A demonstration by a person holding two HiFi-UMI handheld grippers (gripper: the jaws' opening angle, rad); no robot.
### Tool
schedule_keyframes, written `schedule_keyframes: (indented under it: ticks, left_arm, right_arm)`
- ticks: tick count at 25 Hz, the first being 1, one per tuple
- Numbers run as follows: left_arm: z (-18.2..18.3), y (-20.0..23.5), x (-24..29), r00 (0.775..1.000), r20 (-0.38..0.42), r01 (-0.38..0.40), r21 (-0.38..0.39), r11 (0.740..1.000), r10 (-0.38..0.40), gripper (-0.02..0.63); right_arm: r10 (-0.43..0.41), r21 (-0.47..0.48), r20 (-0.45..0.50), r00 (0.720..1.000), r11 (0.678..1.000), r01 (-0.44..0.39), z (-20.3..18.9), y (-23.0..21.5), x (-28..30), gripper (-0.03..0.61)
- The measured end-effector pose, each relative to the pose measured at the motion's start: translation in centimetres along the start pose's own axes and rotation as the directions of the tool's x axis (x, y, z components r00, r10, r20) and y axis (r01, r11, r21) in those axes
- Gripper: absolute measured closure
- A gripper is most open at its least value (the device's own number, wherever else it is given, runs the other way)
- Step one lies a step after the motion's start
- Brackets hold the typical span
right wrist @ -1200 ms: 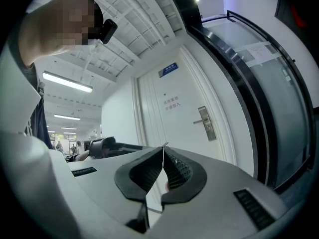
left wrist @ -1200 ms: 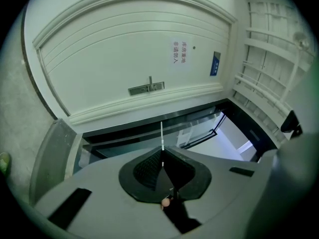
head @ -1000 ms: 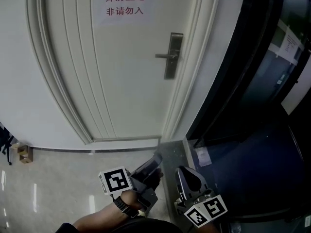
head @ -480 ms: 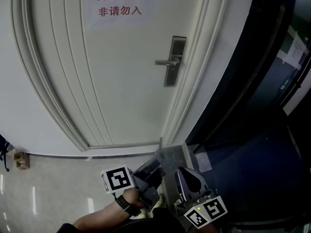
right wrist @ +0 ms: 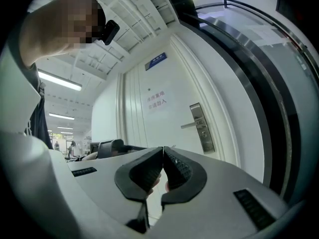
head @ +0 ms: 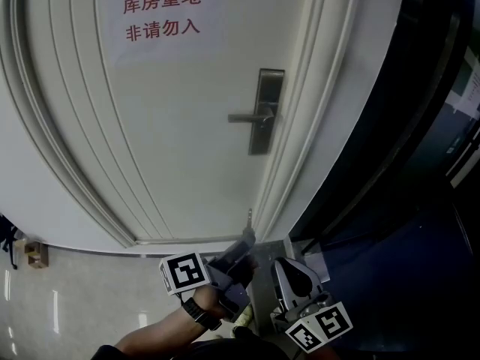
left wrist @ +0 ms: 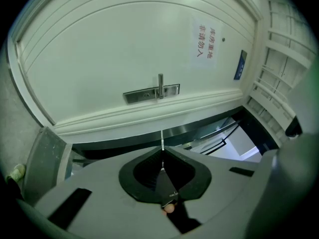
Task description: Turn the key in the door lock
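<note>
A white door (head: 172,126) carries a steel lock plate (head: 266,111) with a lever handle (head: 246,117). My left gripper (head: 244,244) is low in the head view, well below the lock, shut on a thin silver key (head: 250,216) whose blade pokes out toward the door. In the left gripper view the key (left wrist: 162,138) sticks out from the gripper (left wrist: 162,151), with the lock plate (left wrist: 149,93) far ahead. My right gripper (head: 289,273) hangs beside it, shut with nothing in it (right wrist: 163,149); the lock plate (right wrist: 202,128) shows beyond it.
A paper sign with red lettering (head: 161,13) is stuck on the door. Dark glass panels (head: 420,163) run along the right. A small cardboard box (head: 34,255) sits on the glossy floor at the left. A blue plaque (left wrist: 240,64) hangs beside the door frame.
The door and lock plate have grown larger and dropped lower in the head view. My left gripper with the key has risen slightly toward the door. The right gripper has stayed put.
</note>
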State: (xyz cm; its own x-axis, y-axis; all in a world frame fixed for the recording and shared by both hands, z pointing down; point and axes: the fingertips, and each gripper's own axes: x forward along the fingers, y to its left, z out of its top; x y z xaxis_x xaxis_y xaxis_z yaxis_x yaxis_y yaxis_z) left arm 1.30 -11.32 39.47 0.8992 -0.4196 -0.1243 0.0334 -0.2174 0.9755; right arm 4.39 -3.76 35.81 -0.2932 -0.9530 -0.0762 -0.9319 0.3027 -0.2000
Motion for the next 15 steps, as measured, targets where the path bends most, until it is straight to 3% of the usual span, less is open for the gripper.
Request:
schedule_keyframes:
  ticks: [5,15]
  left_arm:
    - [2.2,0.5,5.8,0.999,0.037,0.000,-0.046,0.999,0.002,0.604]
    - [7.7,2.1,14.4,0.990,0.132,-0.042,-0.020,0.999,0.044,0.604]
  right_arm:
    - [0.031,0.006,0.009,0.999,1.000,-0.031,1.7,-4.8,2.0,0.563]
    - [0.073,0.024,0.030,0.997,0.997,-0.074,4.0,-11.7,4.6,0.563]
